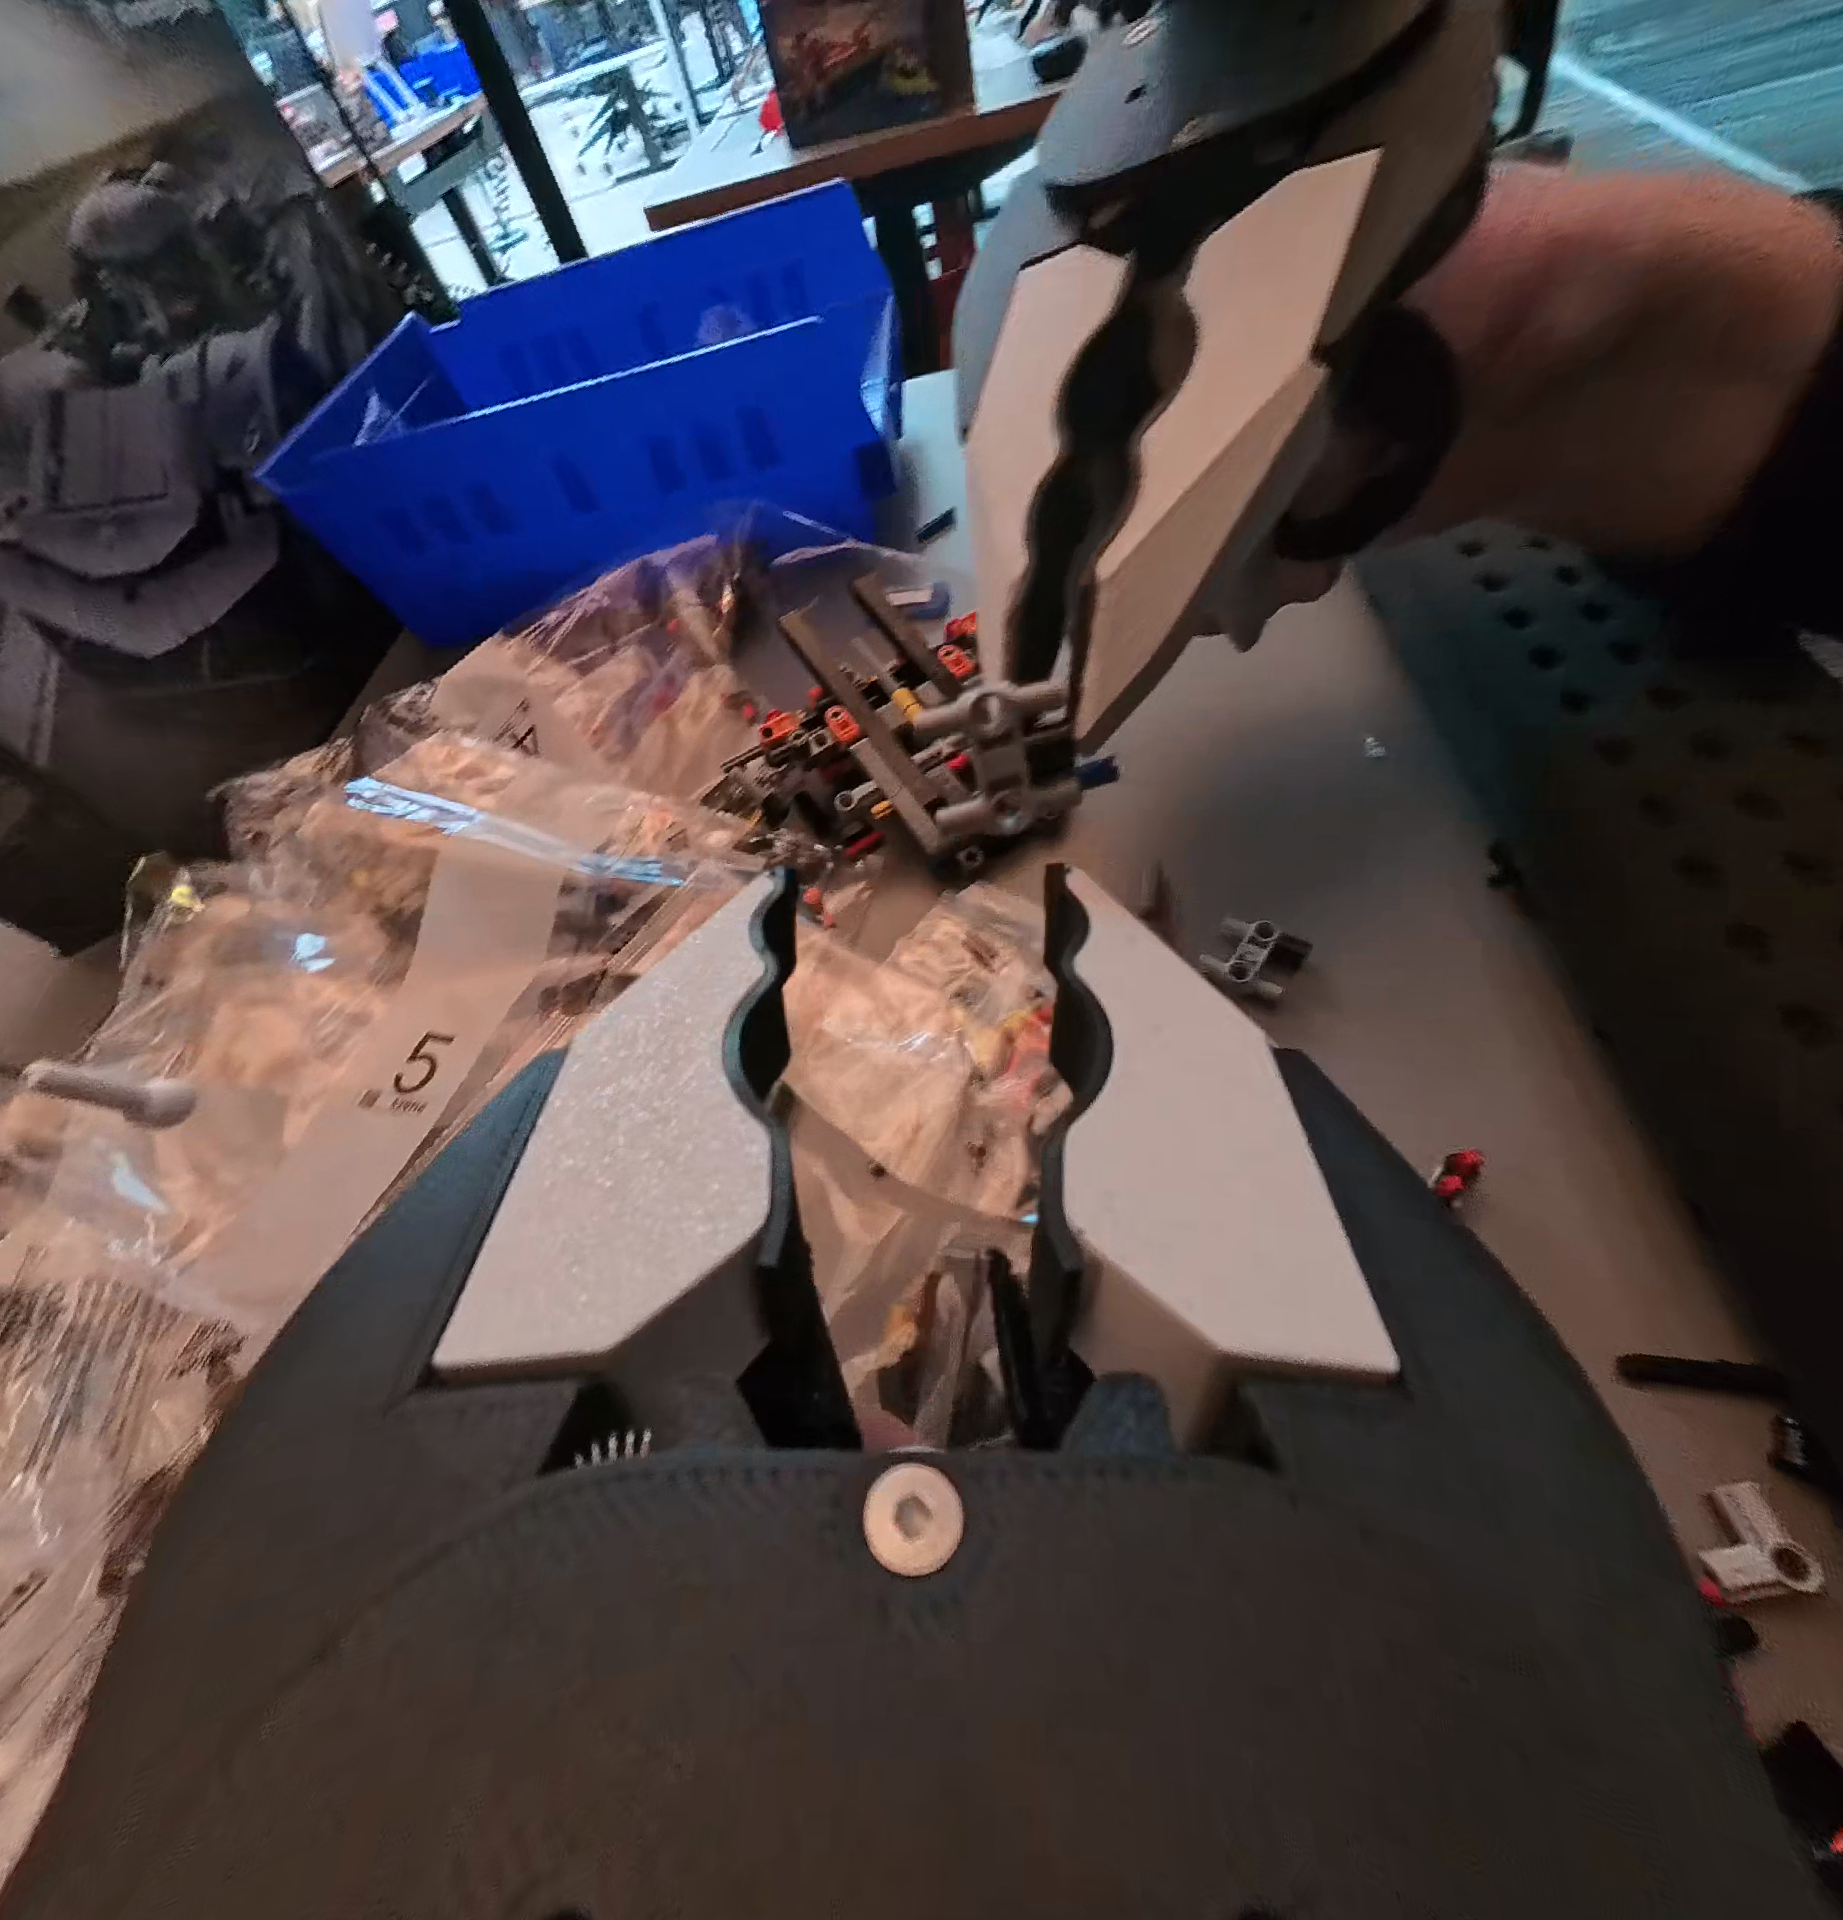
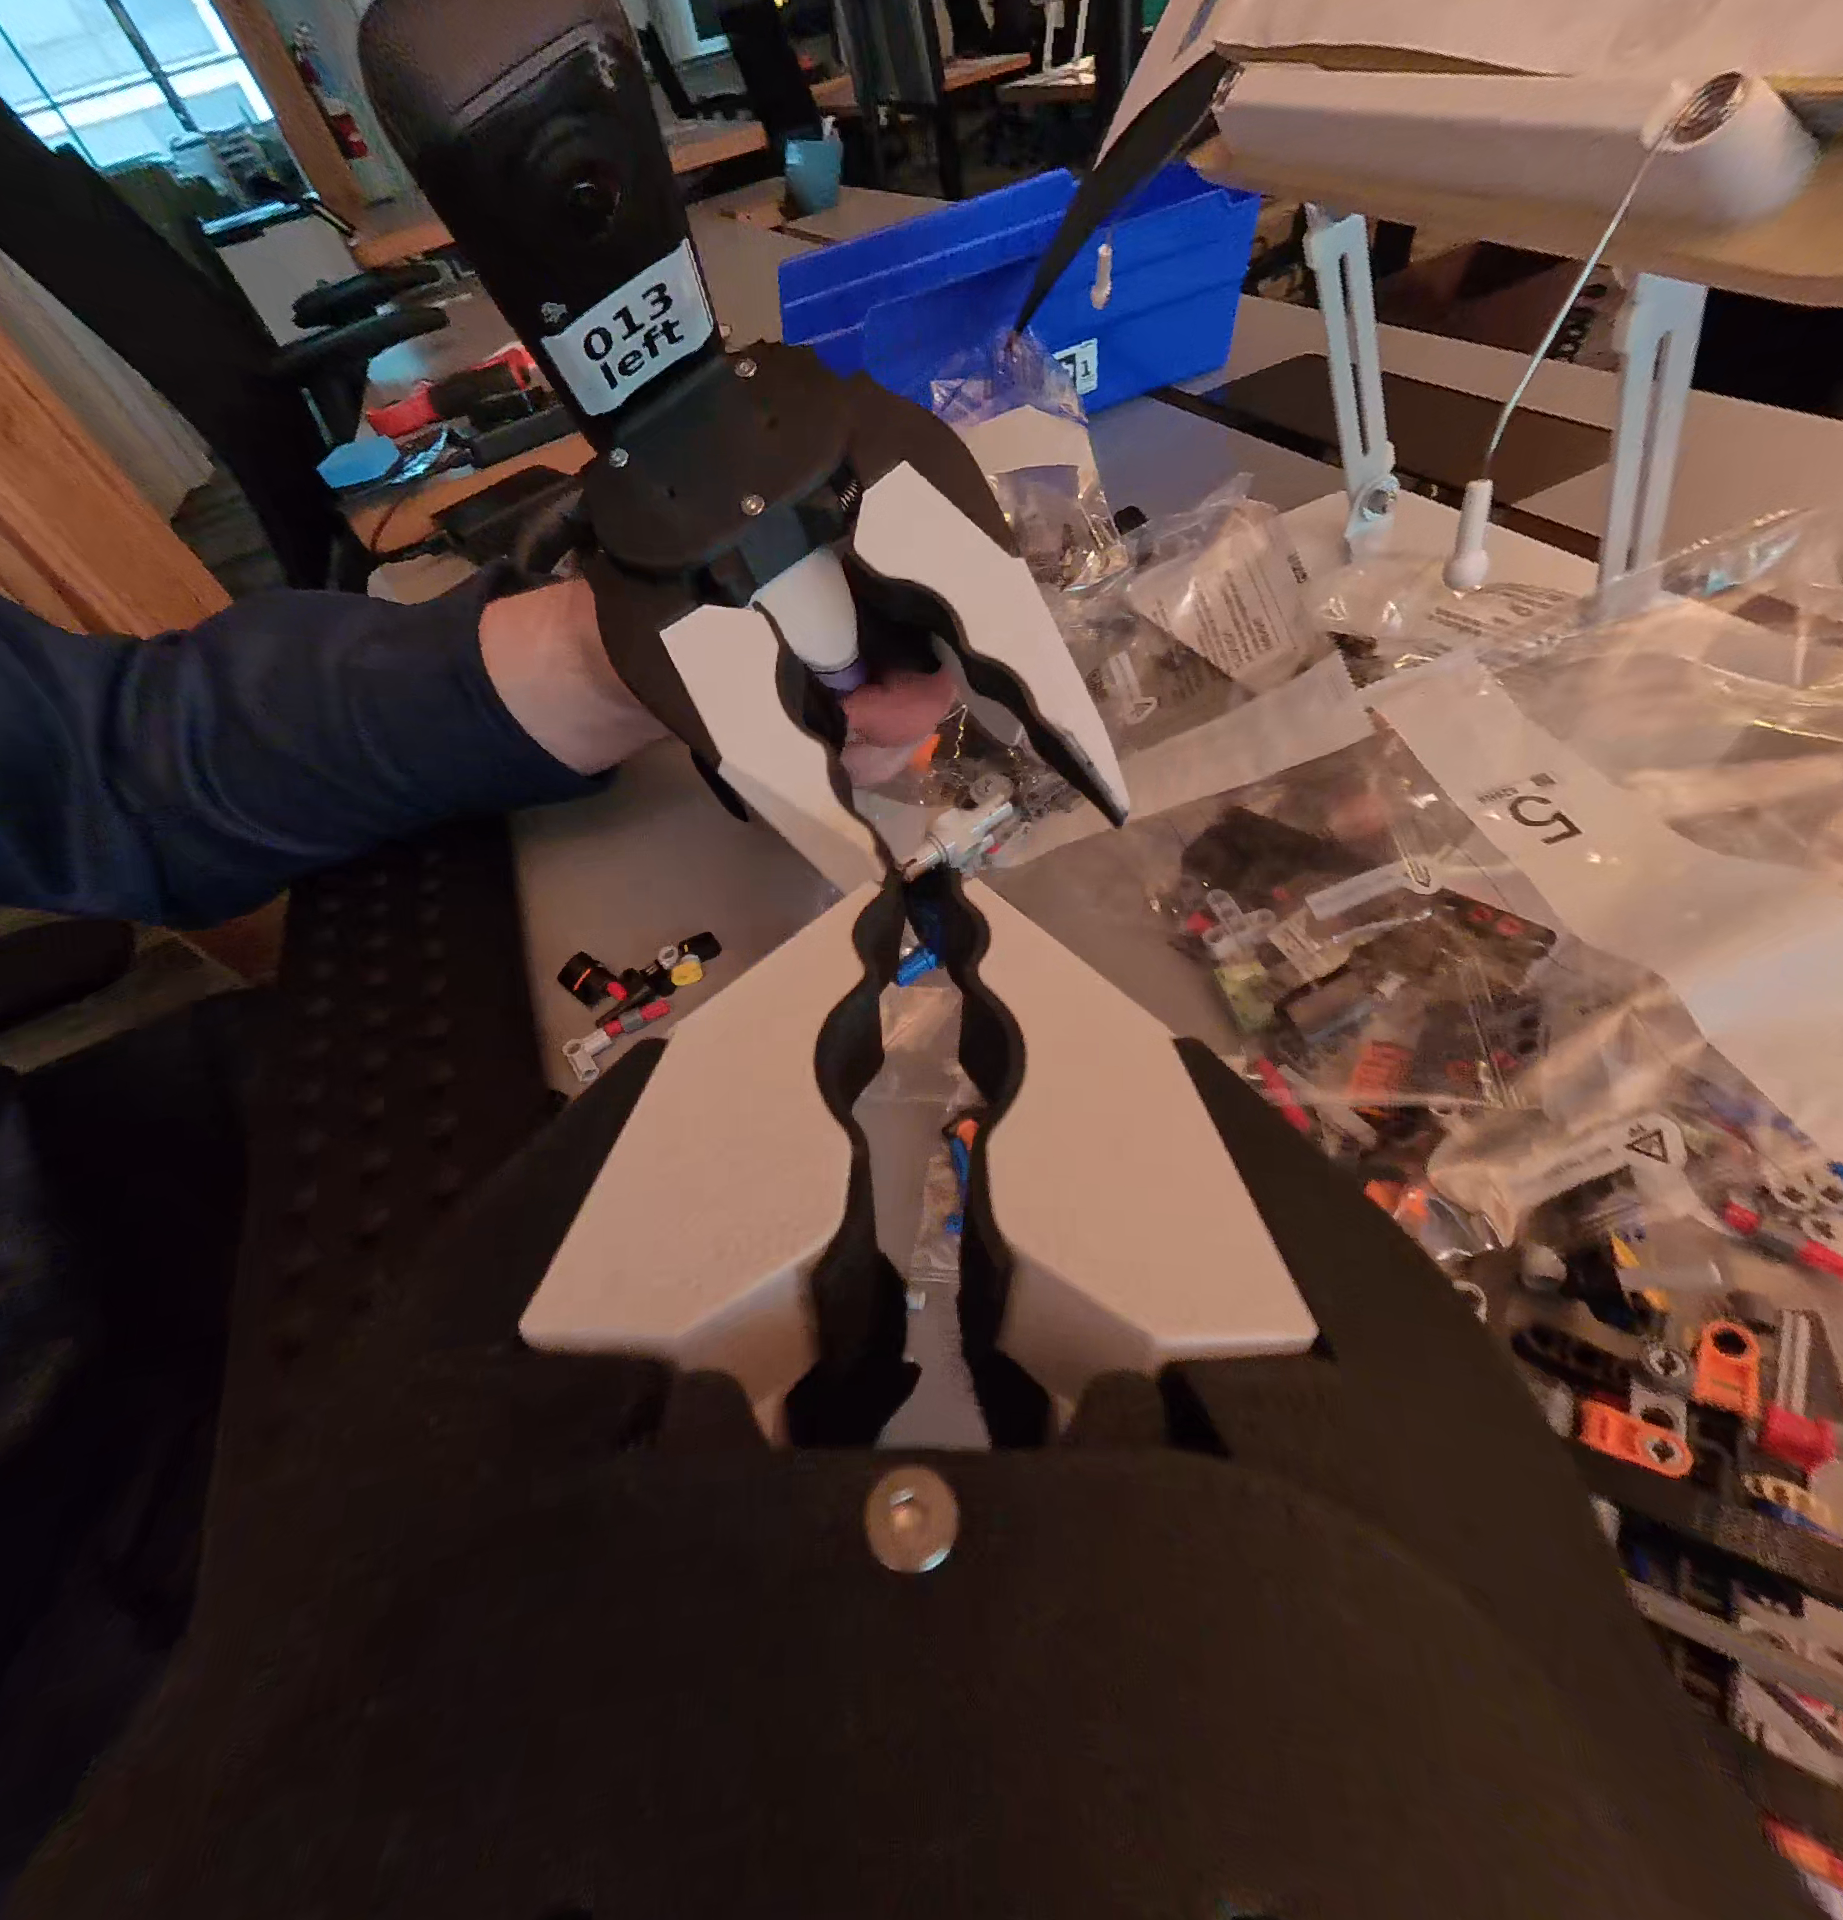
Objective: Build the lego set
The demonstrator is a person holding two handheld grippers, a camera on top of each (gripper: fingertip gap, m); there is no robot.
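- So the half-built lego frame sits mid-table, a long dark grey chassis stuffed with orange, red and yellow pins, lying flat just past the left gripper's tips.
- Right gripper comes down from the top right in the left wrist view, fingers pinched together on a light grey beam with round holes at the near end of the frame. In its own view the right gripper tips are nearly touching, with a small light grey piece right at the tips; can't tell from that angle how much of it is actually clamped.
- Left gripper hangs over the bags with its fingers spread apart, nothing between them. From the other camera the left gripper is spread the same way, a hand in a dark blue sleeve holding its handle.
- Clear plastic parts bags piled to the left of the frame, some with white numbered patches; more bags full of mixed parts show on the right side of the right wrist view.
- Loose bits scattered on the grey table: a small grey connector, a white-grey joint piece, a red pin.
- Blue plastic bin stands behind the bags at the far edge.
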